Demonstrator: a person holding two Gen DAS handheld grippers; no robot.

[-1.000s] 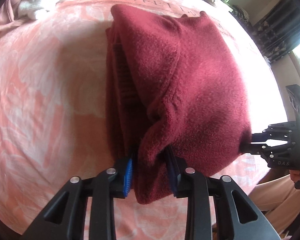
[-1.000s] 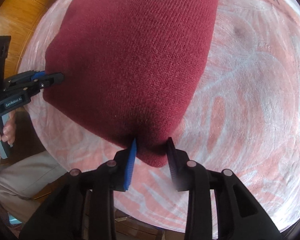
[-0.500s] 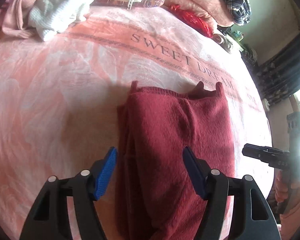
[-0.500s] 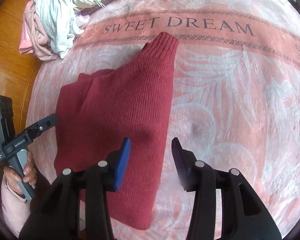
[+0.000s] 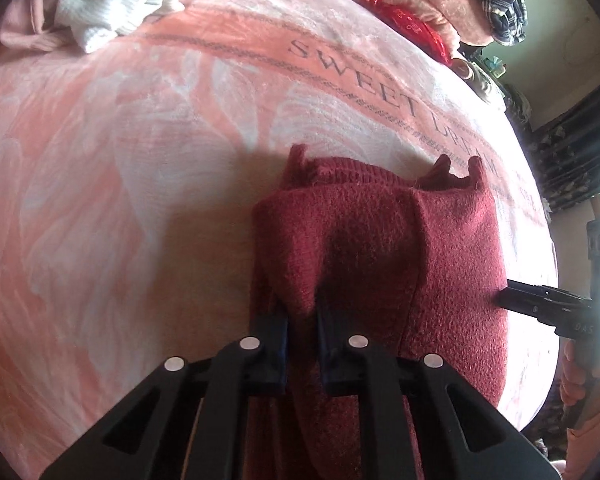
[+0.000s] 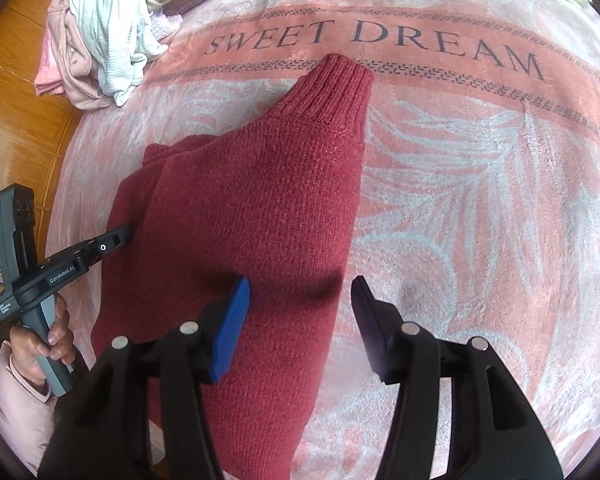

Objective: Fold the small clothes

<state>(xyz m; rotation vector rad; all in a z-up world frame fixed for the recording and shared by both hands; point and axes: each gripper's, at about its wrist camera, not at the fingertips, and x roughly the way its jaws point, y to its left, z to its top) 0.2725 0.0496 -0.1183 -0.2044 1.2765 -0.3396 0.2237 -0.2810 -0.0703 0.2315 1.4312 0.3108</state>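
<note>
Mid-fold: left gripper (image 5: 302,320) pinched on a ridge of the red sweater (image 6: 252,216); right gripper (image 6: 300,312) spread wide, holding nothing.

Sweater lies partly folded on the pink blanket (image 6: 480,184), toward its near edge, ribbed cuff reaching the "SWEET DREAM" band. Left jaws narrow, nipping the left edge layer. Right jaws straddle the sweater's right edge, not gripping. Judged step: taking hold for the next fold. Next move likely needs the right gripper to close on its edge, then both lift together. Unfolded clothes pile (image 6: 100,28) sits at the far left corner.
</note>
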